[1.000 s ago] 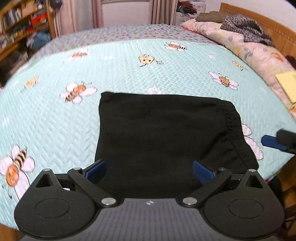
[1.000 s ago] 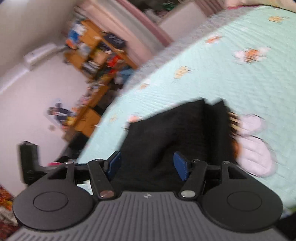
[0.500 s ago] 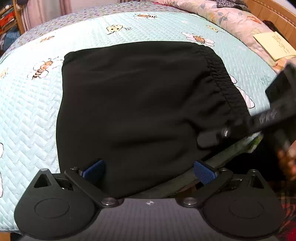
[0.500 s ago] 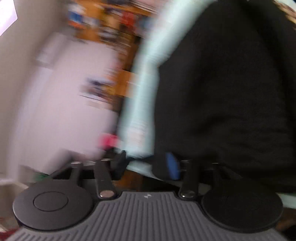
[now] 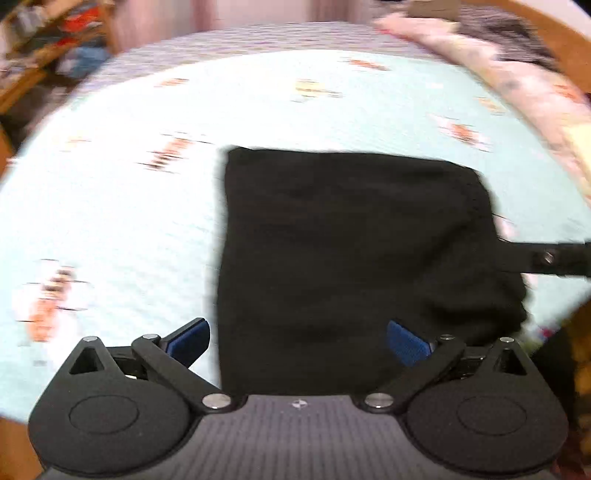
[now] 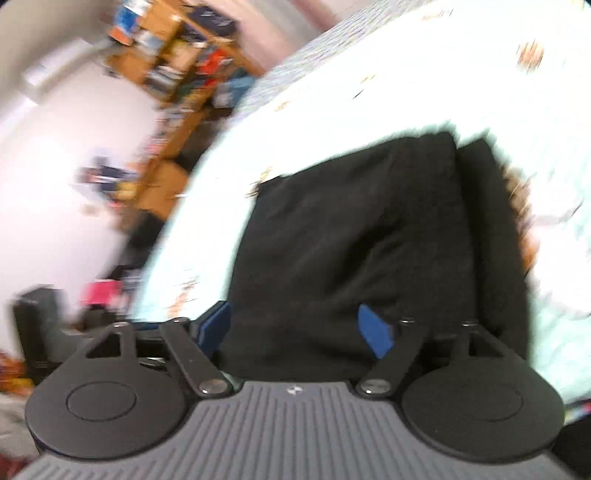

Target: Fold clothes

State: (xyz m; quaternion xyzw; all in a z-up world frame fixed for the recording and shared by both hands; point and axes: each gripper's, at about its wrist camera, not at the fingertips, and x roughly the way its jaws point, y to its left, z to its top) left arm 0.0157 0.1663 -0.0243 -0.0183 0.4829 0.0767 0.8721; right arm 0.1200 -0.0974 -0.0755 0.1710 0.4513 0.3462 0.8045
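A black folded garment (image 5: pixel 351 251) lies flat on the pale blue bee-print quilt (image 5: pixel 129 221) near the bed's front edge. My left gripper (image 5: pixel 297 341) hovers over its near left part, open wide, its blue pads (image 5: pixel 188 339) clear of the cloth. In the right wrist view the same garment (image 6: pixel 369 240) fills the middle, its gathered waistband to the right. My right gripper (image 6: pixel 295 328) is at its near edge with jaws opening; cloth shows between the fingers but the pads do not press on it. One right-gripper finger (image 5: pixel 546 258) reaches in over the garment's right side.
Pillows and dark clothes (image 5: pixel 517 33) lie along the wooden headboard at the far right. Wooden bookshelves (image 6: pixel 177 55) stand beyond the bed's far left side. The quilt (image 6: pixel 406 74) spreads wide behind and left of the garment. Both views are motion-blurred.
Both grippers dipped close over the garment's near edge half a second ago and have drawn back. The right jaws narrowed on the cloth then, and now stand wide again.
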